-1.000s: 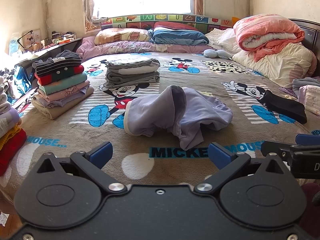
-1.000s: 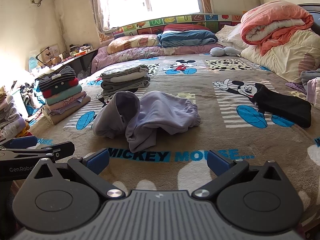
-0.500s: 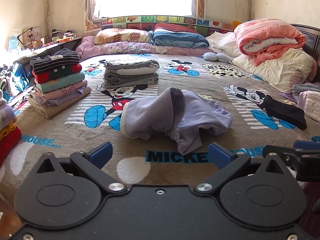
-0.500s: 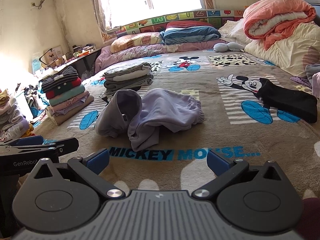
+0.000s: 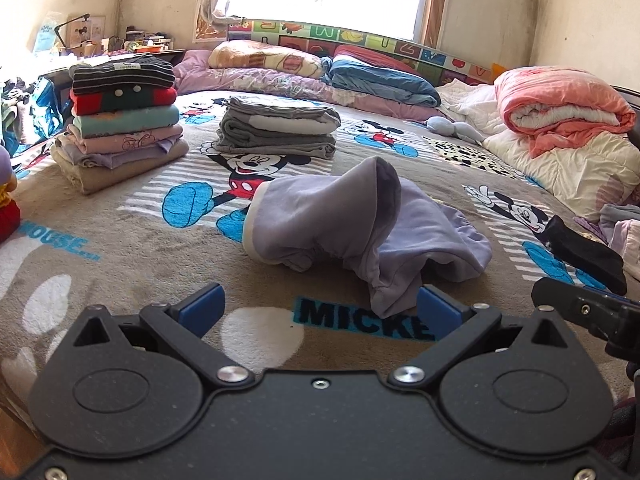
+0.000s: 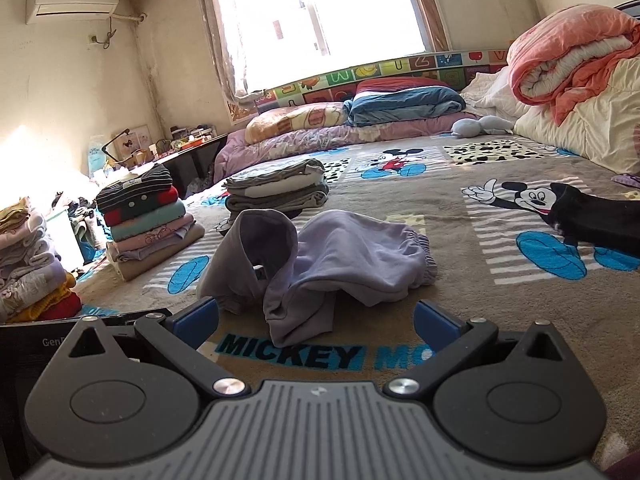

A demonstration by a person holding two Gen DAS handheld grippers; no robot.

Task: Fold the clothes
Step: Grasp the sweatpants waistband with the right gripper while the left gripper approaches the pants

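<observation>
A crumpled lilac garment (image 5: 360, 232) lies in a heap on the Mickey Mouse bed cover (image 5: 120, 248); it also shows in the right wrist view (image 6: 320, 256). My left gripper (image 5: 320, 308) is open and empty, just short of the garment's near hanging edge. My right gripper (image 6: 316, 316) is open and empty, its jaws either side of the garment's near edge, not touching it. The right gripper's arm shows at the right edge of the left wrist view (image 5: 588, 312).
A stack of folded coloured clothes (image 5: 120, 116) and a grey folded stack (image 5: 276, 132) sit at the back left. A black garment (image 5: 580, 252) lies at the right. Pillows (image 5: 380, 76) and rolled quilts (image 5: 560, 112) line the far side and right.
Both grippers have moved forward and lower toward the lilac garment, which looms larger now. The garment has not moved. Both grippers stay open.
</observation>
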